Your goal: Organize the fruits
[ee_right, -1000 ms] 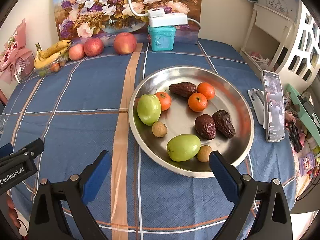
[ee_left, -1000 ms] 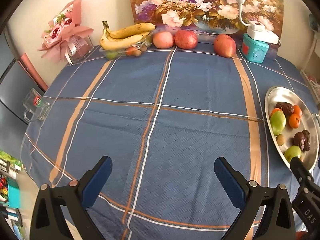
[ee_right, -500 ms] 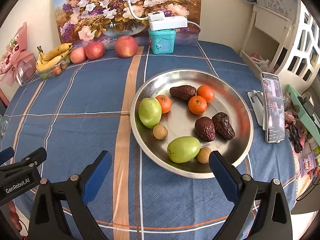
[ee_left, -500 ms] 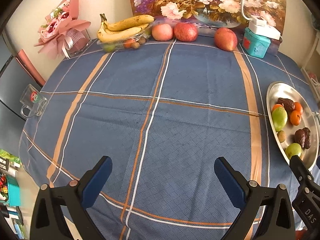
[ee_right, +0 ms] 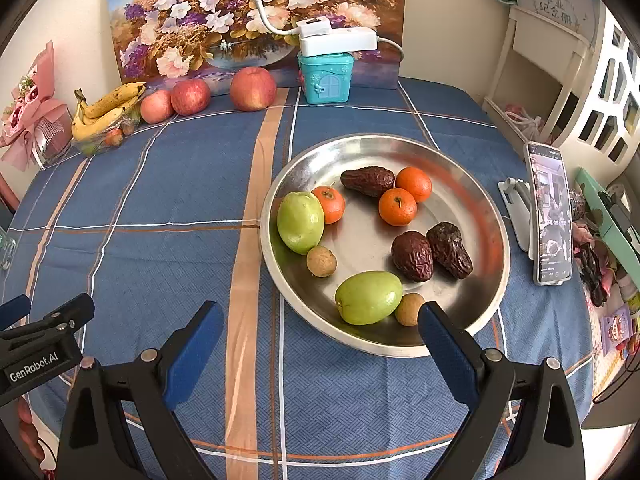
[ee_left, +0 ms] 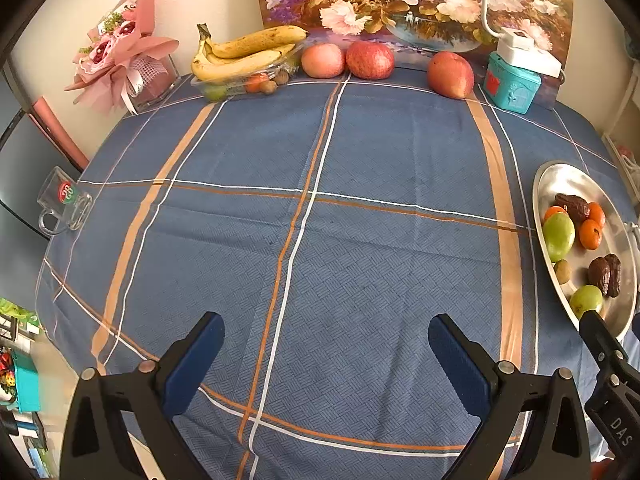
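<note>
Left tongs (ee_left: pixel 326 354): spread wide, nothing held, hanging over bare blue plaid cloth on the worktop (ee_left: pixel 320 220). Right tongs (ee_right: pixel 320 340): also spread wide, nothing gripped, positioned at the near rim of the steel tray (ee_right: pixel 486 216); the right pad is seen just in front of the tray's near edge.

Tray contents, seen from the right wrist view:
- green fruit (ee_right: pixel 301 222) at the left side, touching a small orange (ee_right: pixel 330 204)
- second green fruit (ee_right: pixel 368 297) at the near edge, a small brown round fruit (ee_right: pixel 409 309) touching it on the right
- another brown round fruit (ee_right: pixel 321 261) just below the first green one
- two small oranges (ee_right: pixel 406 196) side by side toward the far side, one dark date (ee_right: pixel 367 181) just left of them
- two wrinkled dates (ee_right: pixel 430 254) touching each other, right of centre

At the far edge of the worktop, against the flower painting (ee_right: pixel 256 12): bananas (ee_left: pixel 244 54) laid on a clear container with small fruit inside, then three apples (ee_left: pixel 370 60) in a row, the third set apart near a teal box (ee_left: pixel 510 88). All well apart from the tray.

A glass mug (ee_left: pixel 64 208) is seen at the left edge of the worktop, a phone on a stand (ee_right: pixel 550 218) right of the tray.
</note>
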Available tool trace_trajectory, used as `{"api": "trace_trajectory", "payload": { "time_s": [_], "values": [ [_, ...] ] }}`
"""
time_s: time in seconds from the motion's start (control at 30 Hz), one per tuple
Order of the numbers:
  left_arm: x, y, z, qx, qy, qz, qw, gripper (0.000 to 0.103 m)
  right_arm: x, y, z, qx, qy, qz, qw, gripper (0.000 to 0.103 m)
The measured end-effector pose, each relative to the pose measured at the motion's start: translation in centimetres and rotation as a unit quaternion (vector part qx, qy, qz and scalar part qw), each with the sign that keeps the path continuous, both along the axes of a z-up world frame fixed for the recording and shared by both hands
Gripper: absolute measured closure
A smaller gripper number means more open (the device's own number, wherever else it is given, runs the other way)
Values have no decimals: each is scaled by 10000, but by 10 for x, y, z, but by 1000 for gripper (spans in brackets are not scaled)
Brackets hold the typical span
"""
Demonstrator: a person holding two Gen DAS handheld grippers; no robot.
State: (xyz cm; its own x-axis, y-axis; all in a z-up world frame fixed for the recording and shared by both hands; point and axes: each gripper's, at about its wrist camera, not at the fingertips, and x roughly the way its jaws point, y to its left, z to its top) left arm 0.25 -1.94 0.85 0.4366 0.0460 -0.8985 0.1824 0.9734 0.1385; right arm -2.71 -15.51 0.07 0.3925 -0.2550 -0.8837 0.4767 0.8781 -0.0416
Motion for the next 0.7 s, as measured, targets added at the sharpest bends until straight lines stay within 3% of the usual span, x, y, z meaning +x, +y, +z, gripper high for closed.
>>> {"api": "trace_trajectory", "payload": {
  "time_s": [0.7],
  "values": [
    [-1, -1, -3, 17, 46, -49, 10000, 0, -1, 0, -1, -25, 43, -33, 10000, 5]
  ]
}}
